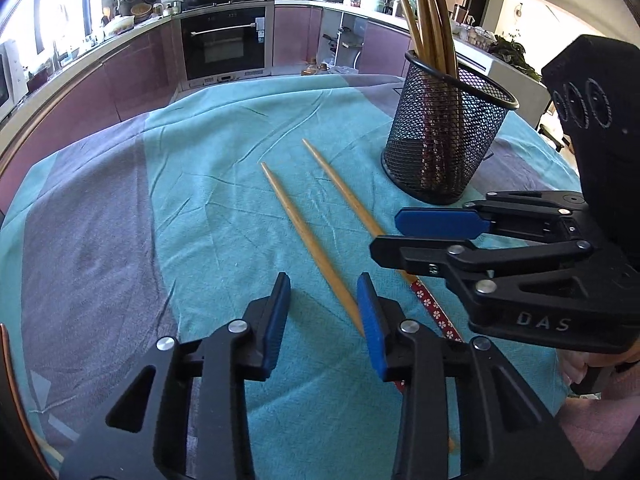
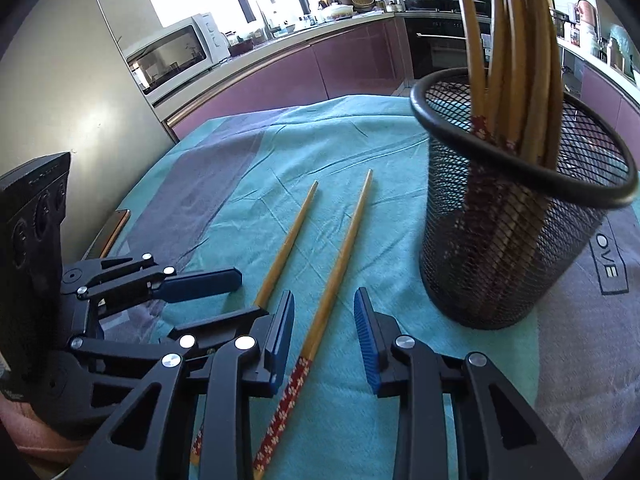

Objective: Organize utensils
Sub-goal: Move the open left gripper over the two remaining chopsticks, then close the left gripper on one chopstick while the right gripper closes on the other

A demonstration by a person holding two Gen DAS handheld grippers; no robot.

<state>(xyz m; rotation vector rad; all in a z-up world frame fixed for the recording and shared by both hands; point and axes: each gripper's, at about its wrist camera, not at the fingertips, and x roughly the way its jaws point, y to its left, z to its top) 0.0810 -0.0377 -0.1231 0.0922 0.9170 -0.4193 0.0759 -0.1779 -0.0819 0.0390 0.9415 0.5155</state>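
Observation:
Two wooden chopsticks with red flowered ends lie side by side on the teal cloth: a left one (image 1: 304, 236) (image 2: 286, 246) and a right one (image 1: 352, 200) (image 2: 340, 256). A black mesh holder (image 1: 448, 128) (image 2: 516, 216) stands to their right with several chopsticks upright in it. My left gripper (image 1: 324, 312) is open and empty, its right finger over the left chopstick. My right gripper (image 2: 324, 332) is open and empty, its jaws either side of the right chopstick, just above the red end. It also shows in the left wrist view (image 1: 432, 232).
The table (image 1: 120, 220) is covered by a teal and purple cloth. A phone (image 2: 116, 228) lies at the table's left edge. Kitchen counters, an oven (image 1: 224, 40) and a microwave (image 2: 176, 52) stand behind the table.

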